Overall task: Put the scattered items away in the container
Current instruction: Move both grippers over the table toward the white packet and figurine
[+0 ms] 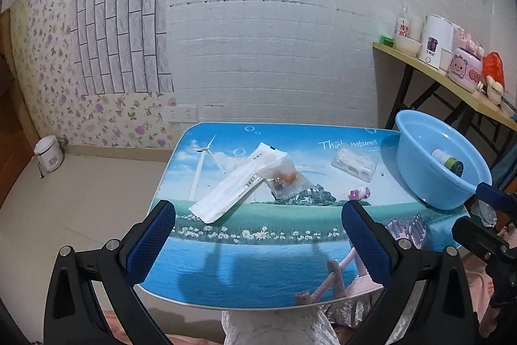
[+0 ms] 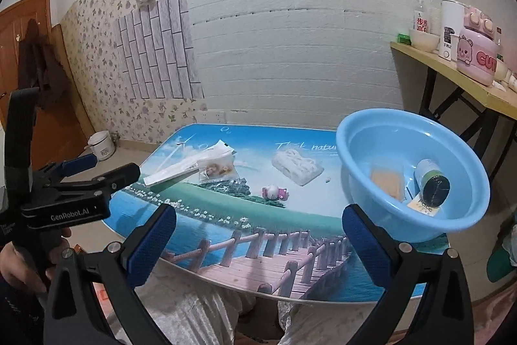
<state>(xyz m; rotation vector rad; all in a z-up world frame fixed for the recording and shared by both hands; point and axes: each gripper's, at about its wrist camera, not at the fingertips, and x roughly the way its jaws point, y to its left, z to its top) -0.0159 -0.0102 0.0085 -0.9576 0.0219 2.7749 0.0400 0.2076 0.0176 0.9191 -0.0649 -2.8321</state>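
On the left side of the printed table (image 1: pixel 226 264), the long white packet (image 1: pixel 237 183) lies with its long axis slanting from the near left up toward the far right, its far end crossing a clear snack pouch (image 1: pixel 281 178) that touches it. The left gripper (image 1: pixel 258 215) hovers just short of the packet's near end, its blue pads spread wide with nothing between them, so the packet sits ahead of it and slightly to its left; a grasp across the narrow width would, I judge, call for turning the tongs to meet that slant. Toward the middle, a small pink-and-white trinket (image 1: pixel 358 193) rests on the tabletop, and beyond it, farther from the person, a clear pack of white pieces (image 1: pixel 355 164) lies flat. Further right, the blue basin (image 2: pixel 410 215) stands at the table's right corner, already holding a dark-capped bottle (image 2: pixel 431 181) on its side and a flat tan packet (image 2: pixel 386 181). The right gripper (image 2: pixel 258 215) is likewise open and empty, held low at the near edge beside the basin. The left hand is clearly nearer the packet and pouch; the trinket and clear pack lie about between the two.
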